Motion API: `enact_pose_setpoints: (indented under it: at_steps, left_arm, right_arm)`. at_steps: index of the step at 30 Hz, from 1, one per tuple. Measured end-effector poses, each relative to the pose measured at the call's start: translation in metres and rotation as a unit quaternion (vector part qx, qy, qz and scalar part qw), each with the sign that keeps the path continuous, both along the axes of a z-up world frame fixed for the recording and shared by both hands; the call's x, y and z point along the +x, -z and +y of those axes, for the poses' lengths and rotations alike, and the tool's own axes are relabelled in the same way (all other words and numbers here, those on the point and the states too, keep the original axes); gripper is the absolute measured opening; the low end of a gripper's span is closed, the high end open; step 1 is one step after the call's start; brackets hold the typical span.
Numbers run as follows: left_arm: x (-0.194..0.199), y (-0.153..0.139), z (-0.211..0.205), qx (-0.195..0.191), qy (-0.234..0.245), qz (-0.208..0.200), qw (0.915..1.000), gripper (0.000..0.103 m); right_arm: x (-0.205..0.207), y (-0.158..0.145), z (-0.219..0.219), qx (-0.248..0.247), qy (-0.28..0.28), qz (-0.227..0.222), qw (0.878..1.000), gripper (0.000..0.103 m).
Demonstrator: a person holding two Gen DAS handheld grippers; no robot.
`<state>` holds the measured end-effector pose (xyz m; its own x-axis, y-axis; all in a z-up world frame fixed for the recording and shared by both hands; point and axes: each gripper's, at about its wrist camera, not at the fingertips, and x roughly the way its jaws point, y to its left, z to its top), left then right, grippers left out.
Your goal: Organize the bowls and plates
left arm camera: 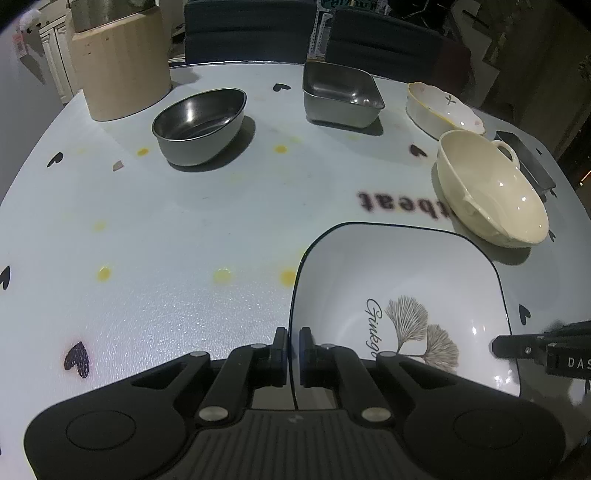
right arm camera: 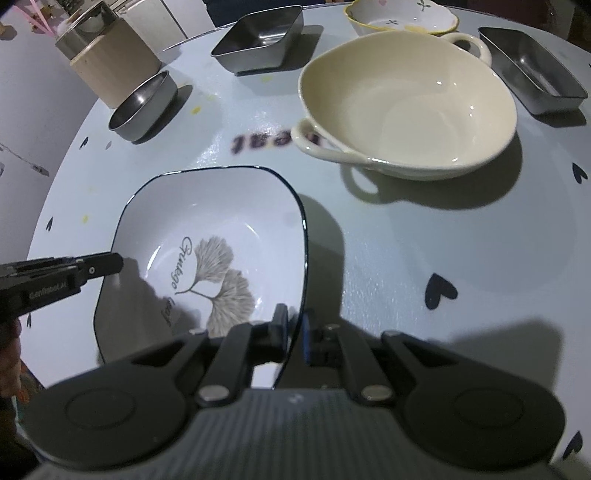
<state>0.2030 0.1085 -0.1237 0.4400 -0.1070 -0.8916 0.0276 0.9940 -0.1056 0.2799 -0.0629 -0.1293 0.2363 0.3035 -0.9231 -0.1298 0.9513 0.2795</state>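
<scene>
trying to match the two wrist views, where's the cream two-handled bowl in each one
Left wrist view: the cream two-handled bowl sits at the right edge, beyond the square ginkgo plate.
Right wrist view: the same bowl fills the upper centre-right, again beyond the plate.
Shared landmark: the dark lettering printed on the tablecloth, just beside the bowl in both views.

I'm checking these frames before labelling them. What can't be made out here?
- Square plate: its near edge is hidden behind the left claw in the left wrist view, and behind the right claw in the right wrist view.
- Printed word on the table: blurred, partly covered by the cream bowl.
- Flowered dish: cut off by the top edge, right wrist view.
- Metal tray: mostly hidden behind the cream bowl, left wrist view.
</scene>
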Motion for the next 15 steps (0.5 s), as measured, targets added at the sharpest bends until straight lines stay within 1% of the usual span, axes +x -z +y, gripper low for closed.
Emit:
enact_pose_setpoints:
  at_steps: [5, 13, 14, 15]
  left_arm:
    - [0.0008, 0.0003, 0.0030, -0.008, 0.001, 0.003, 1.0000, 0.006]
    - [0.0004, 0.0009, 0.0028, -0.010, 0.004, 0.005, 0.9999, 0.006]
    - [0.0004, 0.0009, 0.0030, -0.010, 0.003, 0.005, 0.9999, 0.007]
    - [0.0003, 0.0009, 0.0035, -0.009, 0.002, 0.006, 0.9999, 0.010]
  right_arm:
    - [0.0020, 0.0006, -0.0035, 0.009, 0.004, 0.006, 1.000, 0.010]
    - [0.0011, 0.0003, -0.0033, 0.007, 0.004, 0.002, 1.000, 0.010]
    - [0.0009, 0.0003, -0.0035, 0.008, 0.005, 0.001, 1.000, 0.010]
    - [0.0008, 0.0002, -0.0033, 0.007, 0.005, 0.001, 1.000, 0.010]
